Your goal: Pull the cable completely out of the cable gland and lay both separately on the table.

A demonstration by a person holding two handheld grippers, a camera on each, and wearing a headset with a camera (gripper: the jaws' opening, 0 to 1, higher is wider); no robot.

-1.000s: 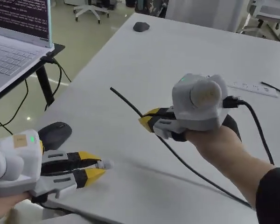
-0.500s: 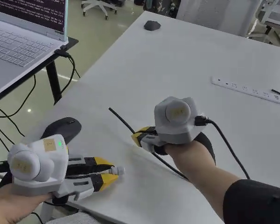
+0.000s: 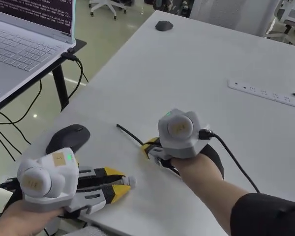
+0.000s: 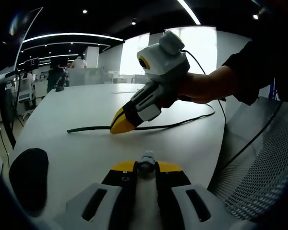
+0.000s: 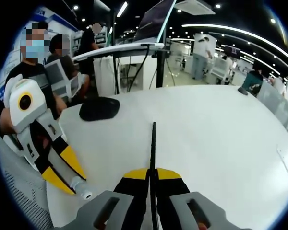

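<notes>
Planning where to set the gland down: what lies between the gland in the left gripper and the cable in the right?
The stretch of table between gland and cable is bare, as the head view and the left gripper view show.

Right tongs [image 3: 147, 147] lowered, cable [image 3: 128, 133] now down on table [image 3: 196, 69].

Left gripper [image 3: 124, 184] and right gripper [image 3: 147, 147] held low, fingers [image 4: 122, 168] closed (tips well apart).
</notes>
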